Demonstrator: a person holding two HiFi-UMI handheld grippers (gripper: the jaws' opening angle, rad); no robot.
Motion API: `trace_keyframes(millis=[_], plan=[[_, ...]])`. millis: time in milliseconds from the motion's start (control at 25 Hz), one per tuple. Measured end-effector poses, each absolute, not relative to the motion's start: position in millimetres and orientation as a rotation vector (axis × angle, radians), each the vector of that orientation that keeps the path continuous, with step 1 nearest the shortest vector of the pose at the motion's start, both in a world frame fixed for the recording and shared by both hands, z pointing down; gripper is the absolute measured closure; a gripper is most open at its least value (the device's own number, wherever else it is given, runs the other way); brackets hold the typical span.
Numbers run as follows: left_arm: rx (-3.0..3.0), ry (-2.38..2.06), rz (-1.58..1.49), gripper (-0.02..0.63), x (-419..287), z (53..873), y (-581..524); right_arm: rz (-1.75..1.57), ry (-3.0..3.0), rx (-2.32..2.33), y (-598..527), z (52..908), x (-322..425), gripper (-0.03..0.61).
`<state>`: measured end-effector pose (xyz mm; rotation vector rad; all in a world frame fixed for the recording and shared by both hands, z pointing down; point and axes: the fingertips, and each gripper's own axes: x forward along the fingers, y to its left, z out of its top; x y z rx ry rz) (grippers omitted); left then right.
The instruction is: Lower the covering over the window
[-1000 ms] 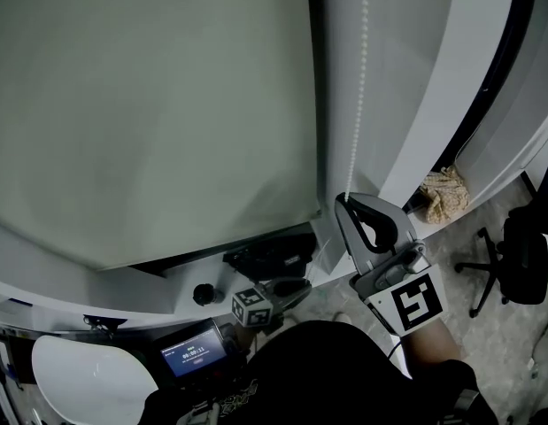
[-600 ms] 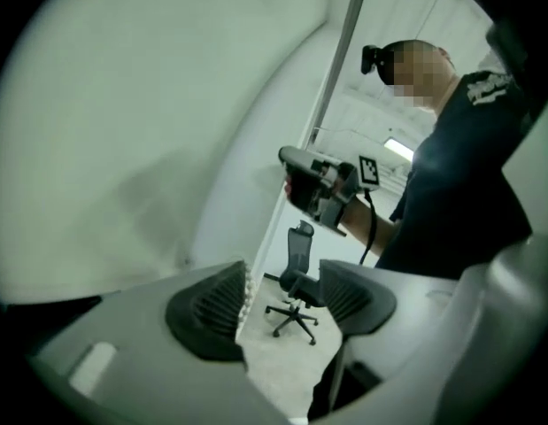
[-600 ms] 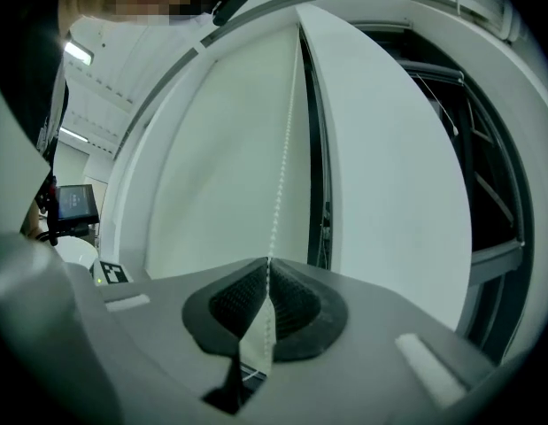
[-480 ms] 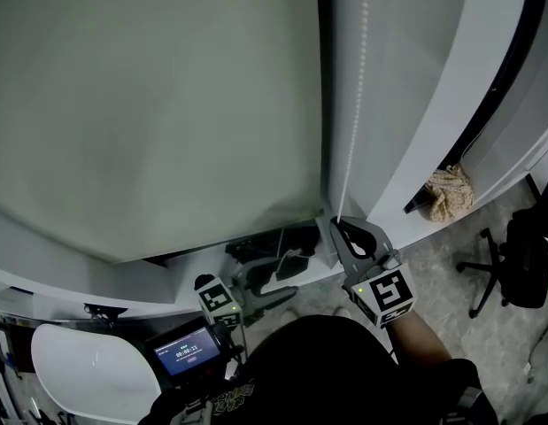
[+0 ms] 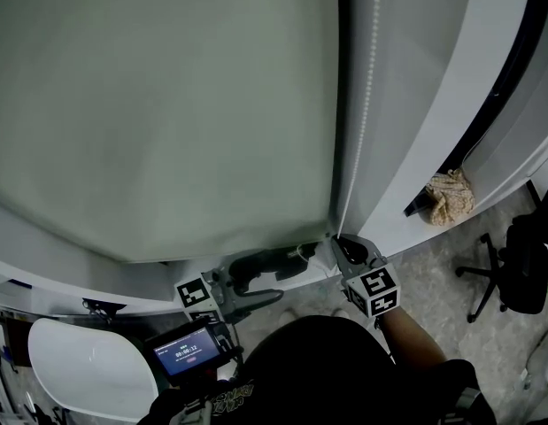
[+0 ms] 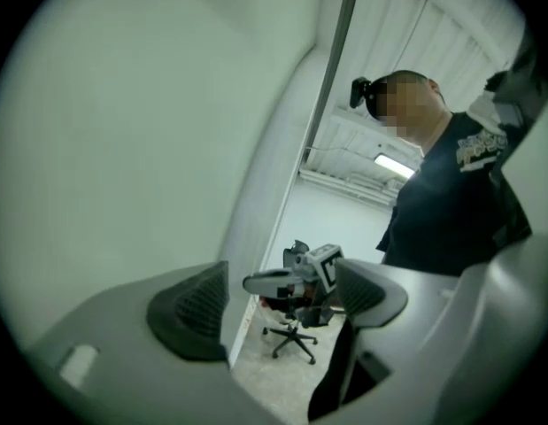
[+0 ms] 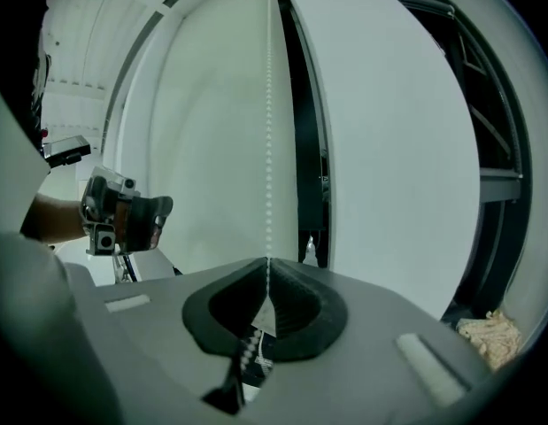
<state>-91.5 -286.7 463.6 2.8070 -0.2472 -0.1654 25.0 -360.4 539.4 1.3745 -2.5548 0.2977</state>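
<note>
We see the blind (image 5: 158, 104) covering nearly the whole window. Its bottom hem sits just above the white sill (image 5: 43, 277) at the lower edge of the frame. The bead chain (image 5: 366, 87) hangs straight down along the blind's right edge, in front of the white frame post.

The right gripper (image 5: 344, 242) is low at the sill's right end, jaws together and clamped on the bead chain (image 7: 269, 149). In the right gripper view the beads run down into the pads and out below them.

The left gripper (image 5: 291, 273) is just beside it, along the sill under the hem, pointing roughly level. Its jaws have just been opening and now stand wide apart, pressing on nothing. In the left gripper view we see only the other gripper and an office chair (image 6: 291, 335) through the gap, with the blind (image 6: 123, 149) filling the left side.

A crumpled rag (image 5: 451, 197) lies on the ledge right of the frame post. A small lit screen (image 5: 189, 352) sits below the sill.
</note>
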Motion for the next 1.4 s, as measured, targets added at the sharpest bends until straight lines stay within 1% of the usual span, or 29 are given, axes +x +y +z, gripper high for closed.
trace_keyframes(millis=[160,240,480,560,600,640,680,720,840,880,1000,1080,1120,1160,1200,1240,1400], plan=[[2.858,-0.154,-0.181,0.25,-66,445,-278,0.346,-2.519,1.333,-352,570,21,0.566],[2.879,-0.131,-0.197,0.264,-46,434,-278,0.382,-2.483,1.315,-348,591,24,0.566],[2.929,-0.237,-0.237,0.287,6,401,-307,0.605,-2.416,1.27,-331,650,34,0.566],[2.938,-0.261,-0.286,0.335,20,385,-317,0.658,-2.394,1.212,-321,668,32,0.566],[2.939,-0.281,-0.32,0.345,24,376,-322,0.696,-2.38,1.168,-314,679,29,0.566],[2.937,-0.304,-0.355,0.374,27,367,-327,0.743,-2.365,1.116,-306,690,25,0.566],[2.932,-0.325,-0.386,0.417,28,359,-331,0.793,-2.35,1.058,-296,700,20,0.566],[2.926,-0.334,-0.412,0.442,30,352,-333,0.834,-2.336,0.995,-285,709,15,0.566],[2.921,-0.296,-0.457,0.437,37,337,-330,0.888,-2.309,0.858,-262,728,6,0.566],[2.924,-0.274,-0.471,0.423,40,332,-327,0.888,-2.309,0.842,-260,730,6,0.566],[2.923,-0.206,-0.536,0.408,49,315,-316,0.859,-2.317,0.811,-263,730,8,0.566],[2.94,-0.203,-0.564,0.407,53,304,-313,0.848,-2.326,0.782,-263,730,7,0.566],[2.957,-0.227,-0.58,0.425,52,299,-314,0.848,-2.33,0.766,-262,730,6,0.566],[2.974,-0.262,-0.593,0.489,50,294,-315,0.847,-2.333,0.753,-261,730,6,0.566],[2.99,-0.3,-0.597,0.584,47,291,-316,0.845,-2.335,0.743,-260,731,6,0.566],[3.003,-0.339,-0.588,0.605,45,289,-317,0.84,-2.334,0.738,-260,734,7,0.566],[3.012,-0.504,-0.509,0.607,36,294,-326,0.826,-2.329,0.72,-258,736,15,0.566]])
